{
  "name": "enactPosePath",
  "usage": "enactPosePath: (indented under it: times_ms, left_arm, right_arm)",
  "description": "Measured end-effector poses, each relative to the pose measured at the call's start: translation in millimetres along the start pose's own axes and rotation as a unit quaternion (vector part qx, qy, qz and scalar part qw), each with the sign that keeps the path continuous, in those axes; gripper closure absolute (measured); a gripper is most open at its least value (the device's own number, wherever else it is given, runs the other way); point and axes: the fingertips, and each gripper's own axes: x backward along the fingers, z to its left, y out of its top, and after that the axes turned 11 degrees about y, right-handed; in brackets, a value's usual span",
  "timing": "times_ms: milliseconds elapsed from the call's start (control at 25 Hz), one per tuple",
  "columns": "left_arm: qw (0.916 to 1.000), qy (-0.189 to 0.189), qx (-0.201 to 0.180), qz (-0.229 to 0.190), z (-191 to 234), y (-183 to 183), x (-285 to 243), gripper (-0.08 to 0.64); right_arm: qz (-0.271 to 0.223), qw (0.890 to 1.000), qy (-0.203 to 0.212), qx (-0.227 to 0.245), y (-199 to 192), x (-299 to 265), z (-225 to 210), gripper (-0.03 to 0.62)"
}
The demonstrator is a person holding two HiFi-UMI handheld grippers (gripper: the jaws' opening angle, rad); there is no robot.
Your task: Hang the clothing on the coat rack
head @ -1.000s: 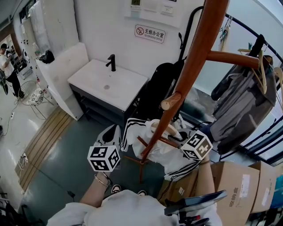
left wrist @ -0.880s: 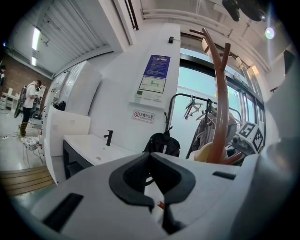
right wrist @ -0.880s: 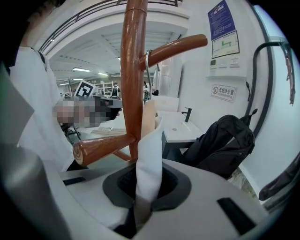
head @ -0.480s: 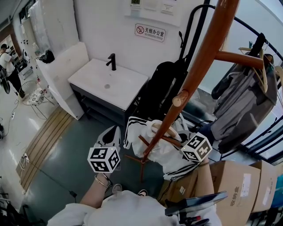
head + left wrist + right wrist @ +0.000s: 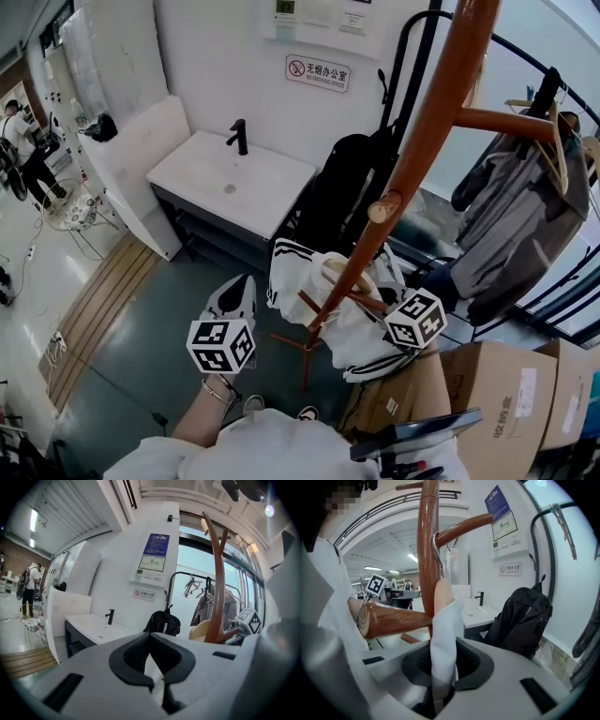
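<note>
A white jacket (image 5: 361,333) with black stripes hangs on a pale wooden hanger (image 5: 342,274) at the brown wooden coat rack (image 5: 422,131). In the right gripper view the hanger's wire hook (image 5: 435,550) sits over an upper arm (image 5: 464,526) of the rack. My right gripper (image 5: 440,688) has a fold of the jacket's white fabric (image 5: 444,639) filling its gap. Its jaws have just been opening, and the fabric still lies between the pads. My left gripper (image 5: 156,679) is shut with nothing in it, to the left of the rack and apart from the jacket.
A white sink cabinet (image 5: 234,183) stands against the back wall. A black backpack (image 5: 342,197) sits behind the rack. At the right a black garment rail carries a grey coat (image 5: 520,225), with cardboard boxes (image 5: 506,394) below. A person (image 5: 23,155) stands far left.
My right gripper has rolled slightly beside the jacket and sits a touch lower. The left gripper has stayed where it was. The jacket stays on the rack.
</note>
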Motion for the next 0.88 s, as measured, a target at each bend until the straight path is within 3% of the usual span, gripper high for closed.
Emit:
enactPosePath:
  times_ms: [160,880]
  left_arm:
    - [1.0,0.002,0.0,0.002,4,-2,0,0.552]
    - [0.9995,-0.028,-0.002,0.013,-3,-8,-11,0.552]
  right_arm:
    - [-0.022,1.0,-0.002,-0.012,-2,0,-2,0.503]
    - [-0.025,0.998,-0.051,-0.027,-14,13,-4,0.423]
